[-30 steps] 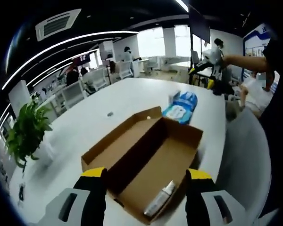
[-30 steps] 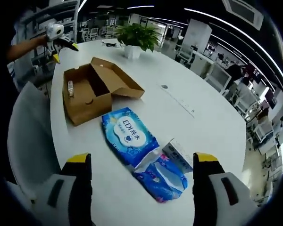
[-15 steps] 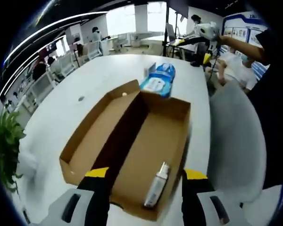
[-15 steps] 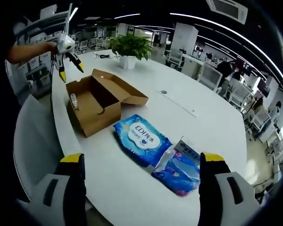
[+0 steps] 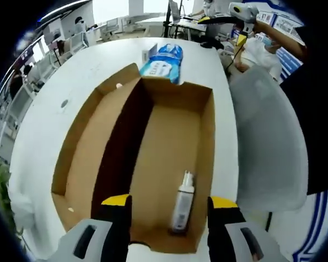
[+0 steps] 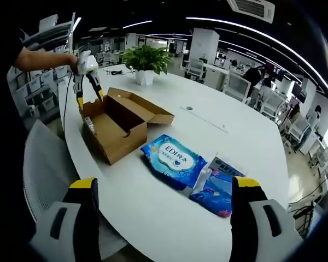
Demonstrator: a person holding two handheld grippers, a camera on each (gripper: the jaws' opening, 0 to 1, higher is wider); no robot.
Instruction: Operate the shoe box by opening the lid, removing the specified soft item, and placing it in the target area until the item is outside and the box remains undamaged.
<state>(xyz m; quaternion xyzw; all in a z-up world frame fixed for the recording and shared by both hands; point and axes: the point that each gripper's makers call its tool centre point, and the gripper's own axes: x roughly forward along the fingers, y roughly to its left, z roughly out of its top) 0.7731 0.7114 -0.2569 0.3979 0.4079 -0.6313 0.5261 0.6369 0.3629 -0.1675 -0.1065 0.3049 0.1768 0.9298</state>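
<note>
Both grippers' jaws gaped wide, holding nothing. Left gripper (image 5: 167, 218) hovered over the open cardboard box (image 5: 169, 142), a small bottle (image 5: 181, 203) between its jaws. Beyond the right gripper (image 6: 164, 202) lay blue wipes packs (image 6: 172, 158) on the white table (image 6: 235, 142).

Open office, white table (image 6: 169, 213) (ceiling strip lights).
</note>
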